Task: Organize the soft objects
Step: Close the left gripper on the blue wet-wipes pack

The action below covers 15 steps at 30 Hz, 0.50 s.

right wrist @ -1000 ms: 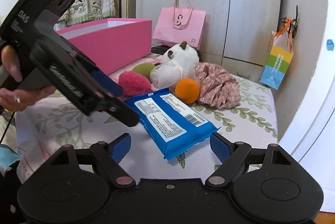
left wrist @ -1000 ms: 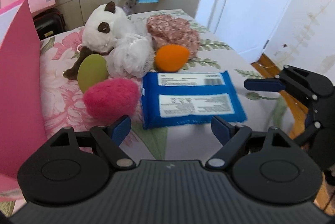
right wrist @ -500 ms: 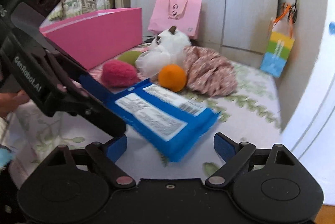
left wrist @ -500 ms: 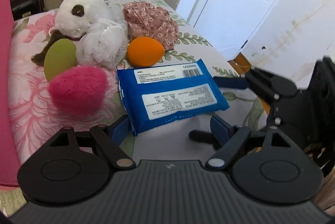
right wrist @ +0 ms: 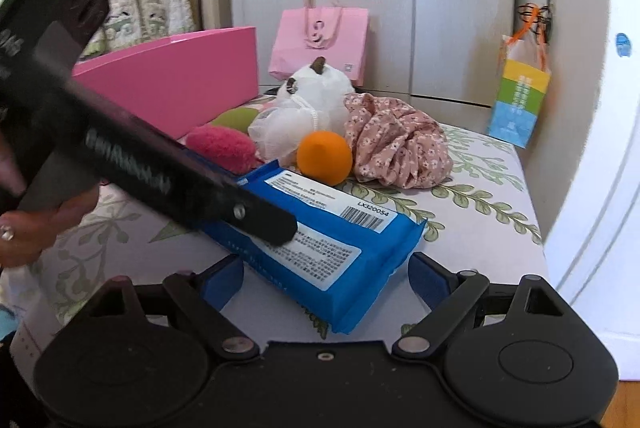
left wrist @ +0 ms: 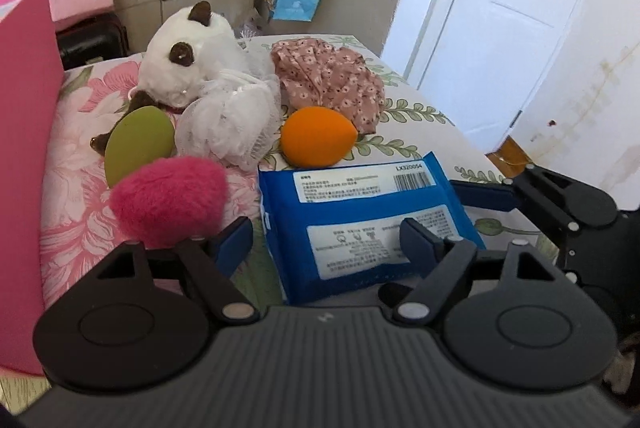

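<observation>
Step in hand, as a judgement: taking hold of the blue pack [left wrist: 360, 212], probably to carry it to the pink box [left wrist: 24, 148] at the left.

To do it well:
- Bring only one pair of jaws onto the pack, not both, and keep the other clear of it.
- With the left gripper [left wrist: 326, 238]: jaws apart, having just been closing, with the near part of the pack between them and no firm press visible. Centre over the short width before squeezing.
- With the right gripper [right wrist: 326, 276]: jaws wide apart, having just been opening, with the near corner of the pack between them and the pads not touching it. Hold back or go deeper, because a corner grip probably lets the pack droop.
- Close slowly; the wrapper looks smooth and the filling soft, so probably yielding and slippery.
- Lift straight up, away from the orange sponge [left wrist: 318, 136] and the pink puff [left wrist: 168, 200], which lie just beside it.

Look of the pack: flat and rectangular, glossy blue, with two white printed labels and a barcode on top. Lying flat on the flowered bed [left wrist: 420, 116] at the near edge of the pile of soft things, with one finger of the left gripper over its top in the right wrist view.
</observation>
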{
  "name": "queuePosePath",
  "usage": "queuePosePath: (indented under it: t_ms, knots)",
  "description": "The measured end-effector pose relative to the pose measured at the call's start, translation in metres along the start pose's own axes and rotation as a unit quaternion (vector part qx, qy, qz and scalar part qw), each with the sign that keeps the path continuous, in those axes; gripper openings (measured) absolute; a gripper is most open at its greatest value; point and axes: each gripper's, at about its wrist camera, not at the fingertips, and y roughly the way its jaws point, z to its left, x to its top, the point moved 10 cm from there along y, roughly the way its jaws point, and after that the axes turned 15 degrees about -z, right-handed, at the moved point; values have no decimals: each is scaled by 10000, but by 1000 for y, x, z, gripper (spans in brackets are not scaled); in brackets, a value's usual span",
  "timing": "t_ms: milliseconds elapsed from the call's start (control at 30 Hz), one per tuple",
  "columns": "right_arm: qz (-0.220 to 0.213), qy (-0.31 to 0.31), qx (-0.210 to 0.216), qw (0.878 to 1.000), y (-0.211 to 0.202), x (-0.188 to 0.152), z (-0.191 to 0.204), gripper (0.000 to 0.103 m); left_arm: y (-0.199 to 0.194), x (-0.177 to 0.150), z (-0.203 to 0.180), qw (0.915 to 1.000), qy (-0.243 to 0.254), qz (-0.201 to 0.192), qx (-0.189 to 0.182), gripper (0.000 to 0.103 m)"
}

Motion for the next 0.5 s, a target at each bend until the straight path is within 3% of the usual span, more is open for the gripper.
queuePosePath:
  t_ms: [100,233,500]
  knots:
    - [35,47,-155,9999,0,1,0,92,0,1,-2,10000,-40,-26,23,72]
    - [-113,176,-240,9995,-2,2,6,73,-1,1,-7,9997,-224,-33,-103,67]
    - [-419,264,-550,9973,-9,0,17,66,-12,-7,-21,9999,-65,-115,93,67]
